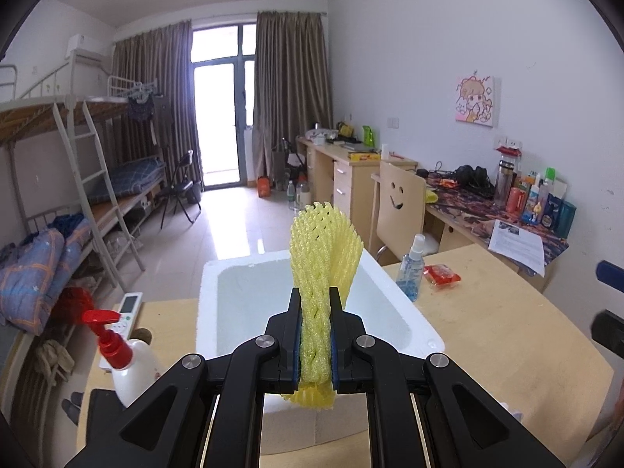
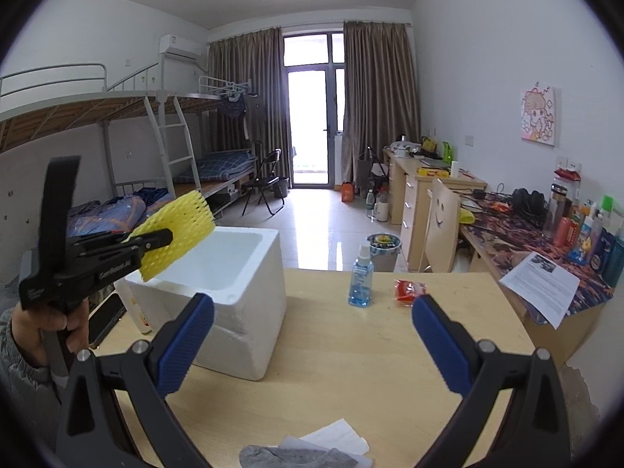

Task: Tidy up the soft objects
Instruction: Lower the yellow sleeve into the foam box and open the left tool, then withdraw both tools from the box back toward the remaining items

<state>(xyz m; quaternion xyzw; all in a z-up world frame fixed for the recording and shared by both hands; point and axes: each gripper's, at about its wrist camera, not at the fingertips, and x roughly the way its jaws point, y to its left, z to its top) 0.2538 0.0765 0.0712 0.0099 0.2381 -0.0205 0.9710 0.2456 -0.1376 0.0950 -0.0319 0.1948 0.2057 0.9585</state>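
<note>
My left gripper (image 1: 316,300) is shut on a yellow foam net sleeve (image 1: 325,241), which sticks up between the pads above the open white foam box (image 1: 218,273). In the right wrist view the same left gripper (image 2: 165,240) holds the yellow foam net sleeve (image 2: 183,218) over the near left corner of the white foam box (image 2: 249,312), with a hand below it. My right gripper (image 2: 312,312) stands wide open over the wooden table (image 2: 351,370), nothing between its blue pads. A grey cloth (image 2: 292,457) lies at the table's near edge.
A blue spray bottle (image 2: 360,277) and a red packet (image 2: 407,290) sit on the table right of the box. A white bottle with a red pump (image 1: 124,355) and a remote (image 1: 126,314) lie left of it. White paper (image 2: 335,438) lies by the cloth.
</note>
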